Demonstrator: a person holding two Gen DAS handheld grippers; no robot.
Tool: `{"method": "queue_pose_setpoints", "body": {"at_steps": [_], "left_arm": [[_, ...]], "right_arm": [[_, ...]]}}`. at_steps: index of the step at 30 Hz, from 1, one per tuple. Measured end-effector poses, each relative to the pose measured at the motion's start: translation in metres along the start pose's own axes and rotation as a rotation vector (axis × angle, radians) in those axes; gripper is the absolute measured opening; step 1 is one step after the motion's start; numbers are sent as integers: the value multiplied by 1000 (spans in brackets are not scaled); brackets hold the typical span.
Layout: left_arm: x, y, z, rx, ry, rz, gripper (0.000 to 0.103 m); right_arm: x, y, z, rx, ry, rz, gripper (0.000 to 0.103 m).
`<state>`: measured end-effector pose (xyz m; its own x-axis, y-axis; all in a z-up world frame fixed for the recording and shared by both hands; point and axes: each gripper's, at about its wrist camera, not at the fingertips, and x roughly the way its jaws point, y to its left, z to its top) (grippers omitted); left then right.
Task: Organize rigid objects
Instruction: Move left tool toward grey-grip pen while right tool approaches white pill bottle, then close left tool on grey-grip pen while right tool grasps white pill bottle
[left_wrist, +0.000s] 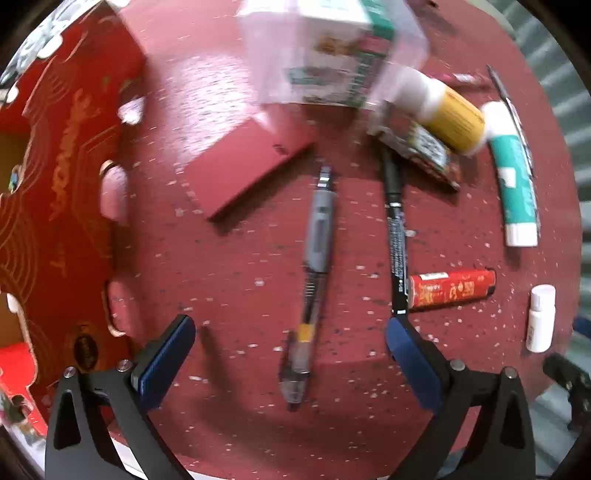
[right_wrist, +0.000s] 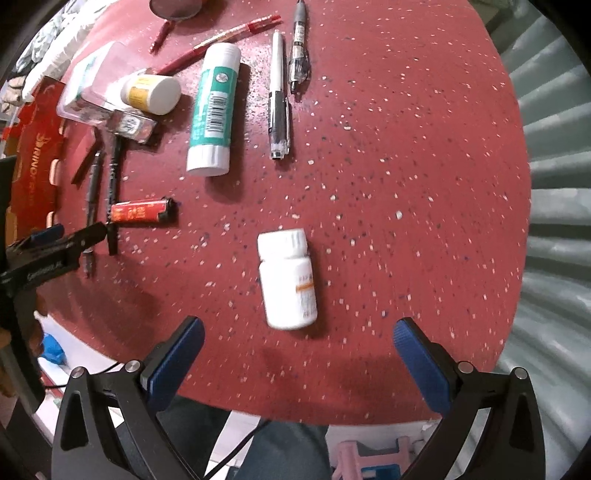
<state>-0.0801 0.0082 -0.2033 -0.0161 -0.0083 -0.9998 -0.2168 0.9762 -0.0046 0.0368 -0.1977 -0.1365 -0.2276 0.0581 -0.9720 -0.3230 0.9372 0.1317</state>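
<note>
My left gripper (left_wrist: 290, 328) is open low over the red speckled table (left_wrist: 240, 266), its blue pads either side of a grey pen (left_wrist: 314, 273) that lies lengthwise between them. A black marker (left_wrist: 397, 236) runs along by the right pad. My right gripper (right_wrist: 299, 332) is open too, just short of a white pill bottle (right_wrist: 286, 277) lying on its side. A red lighter (right_wrist: 142, 211), a teal glue stick (right_wrist: 213, 110) and a white-and-yellow bottle (right_wrist: 151, 93) lie farther back. The left gripper's finger (right_wrist: 74, 240) shows at the left edge of the right wrist view.
A red printed cardboard box (left_wrist: 55, 206) stands open along the table's left side. A flat red card (left_wrist: 243, 170) and a clear plastic case (left_wrist: 332, 55) holding a printed box lie behind the pen. More pens (right_wrist: 279, 103) lie at the back. The table's near edge (right_wrist: 258, 410) is close.
</note>
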Motion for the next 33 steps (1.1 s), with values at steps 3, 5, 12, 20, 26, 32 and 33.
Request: {"method": "queue_pose_setpoints", "body": {"at_steps": [3,5,12,20,26,32,33], "left_arm": [[2,-14,-2,17,5,10,103],[3,-20,-7,5,1,-9,103],[11,-26,-4,-15,-31,-11,103],[14,-20,4,-4,34,-10,103],[15,-29,10,0,8,-11,98],[-3,-46,10,61,-6,-13,51],[-3,-47,11,57,-9,-12,26]], "right_arm": [[11,1,9,-15,8,-31,103],[18,3,12,-32,10,-35,103],[44,23,24,-122,29,-79,78],[47,44,26,-133,25,-93,75],[39,49,14,-174,6,-90,50],[39,71,9,-239,31,-81,34],[38,71,7,-226,32,-69,34]]}}
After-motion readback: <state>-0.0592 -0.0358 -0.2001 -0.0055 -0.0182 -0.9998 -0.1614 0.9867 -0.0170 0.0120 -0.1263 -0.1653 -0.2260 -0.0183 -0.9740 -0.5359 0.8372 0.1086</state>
